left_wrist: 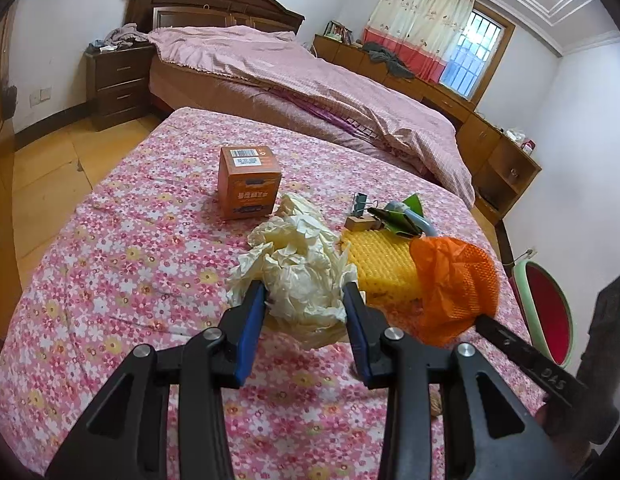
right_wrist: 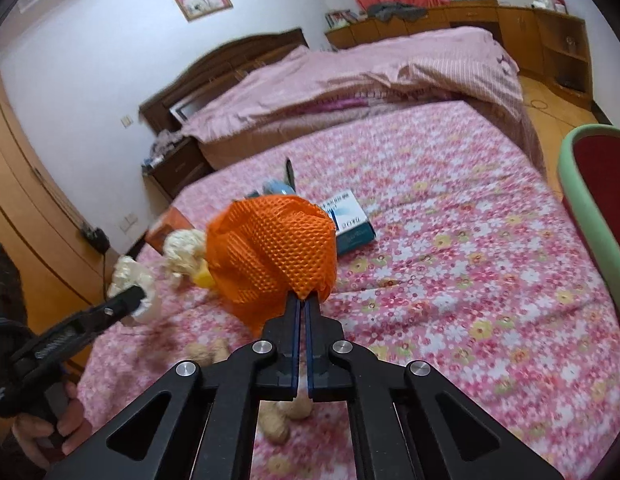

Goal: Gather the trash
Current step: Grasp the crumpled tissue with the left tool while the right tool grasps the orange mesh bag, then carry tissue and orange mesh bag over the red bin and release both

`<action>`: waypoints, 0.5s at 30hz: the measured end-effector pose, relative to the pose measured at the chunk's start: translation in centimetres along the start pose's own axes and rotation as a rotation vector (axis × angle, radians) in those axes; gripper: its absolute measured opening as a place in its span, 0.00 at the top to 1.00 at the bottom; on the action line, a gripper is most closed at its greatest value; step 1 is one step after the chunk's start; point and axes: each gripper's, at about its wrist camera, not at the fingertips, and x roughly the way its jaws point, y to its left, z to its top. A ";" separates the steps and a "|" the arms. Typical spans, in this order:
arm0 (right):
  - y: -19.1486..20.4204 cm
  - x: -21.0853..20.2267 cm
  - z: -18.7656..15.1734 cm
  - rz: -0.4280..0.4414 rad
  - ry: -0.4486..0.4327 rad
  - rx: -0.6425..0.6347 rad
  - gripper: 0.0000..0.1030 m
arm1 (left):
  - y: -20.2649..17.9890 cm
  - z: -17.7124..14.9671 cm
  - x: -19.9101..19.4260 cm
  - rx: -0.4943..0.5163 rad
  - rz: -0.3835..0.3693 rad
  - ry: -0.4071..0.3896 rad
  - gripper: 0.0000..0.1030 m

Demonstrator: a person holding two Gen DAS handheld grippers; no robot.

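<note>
A: Gripping a crumpled wad of cream paper point(left_wrist: 298, 280), the left gripper point(left_wrist: 306, 300) had its 2 blue-padded fingers point(left_wrist: 250, 320) pressed against the wad's sides; the wad hung just above the pink floral bedspread point(left_wrist: 130, 260); was that how it looked from the other side?

B: It did; from the right wrist view the left gripper point(right_wrist: 136, 294) came in from the left edge with the pale wad point(right_wrist: 138, 284) at its tip, and a hand point(right_wrist: 58, 428) held its handle low in the corner; the right gripper point(right_wrist: 301, 300) was pressed together on an edge of an orange mesh sheet point(right_wrist: 278, 256), which bunched up above the fingertips, clear of the bedspread point(right_wrist: 469, 280).

A: The left wrist view agreed; the orange mesh sheet point(left_wrist: 453, 284) hung off the right gripper point(left_wrist: 483, 318), which reached in from the right.

B: What else lay on the bedspread?

A: An orange box point(left_wrist: 248, 182) stood upright beyond the wad; a yellow ridged sheet point(left_wrist: 377, 260) lay flat just beside the wad; at its far edge sat a small wooden block point(left_wrist: 359, 223), a binder clip point(left_wrist: 359, 204) and a green wrapper point(left_wrist: 401, 218), close together.

B: The right wrist view added a blue-and-white carton point(right_wrist: 349, 224) lying flat behind the mesh, and peanut shells point(right_wrist: 208, 352) under the fingers, partly hidden; a red tub with a green rim point(right_wrist: 589, 208) stood off the right side.
</note>
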 end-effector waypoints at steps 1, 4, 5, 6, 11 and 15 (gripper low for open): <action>0.0 -0.8 0.1 0.006 -0.018 0.002 0.98 | -0.1 0.0 -0.3 0.002 -0.001 -0.003 0.62; 0.1 -2.8 0.4 0.023 -0.060 0.002 0.98 | -0.5 -0.2 -1.1 0.011 -0.007 -0.014 0.62; 0.0 -3.3 0.5 0.019 -0.074 0.001 0.98 | -0.7 -0.2 -1.3 0.014 -0.010 -0.018 0.62; 0.0 -4.1 0.6 0.019 -0.090 0.001 0.98 | -0.9 -0.2 -1.5 0.018 -0.013 -0.020 0.62; -0.6 -7.3 0.8 0.005 -0.161 0.021 0.98 | -2.3 -0.3 -2.8 0.050 -0.036 -0.033 0.62; -1.3 -9.4 0.8 -0.019 -0.205 0.043 0.98 | -3.8 -0.4 -3.6 0.080 -0.057 -0.037 0.62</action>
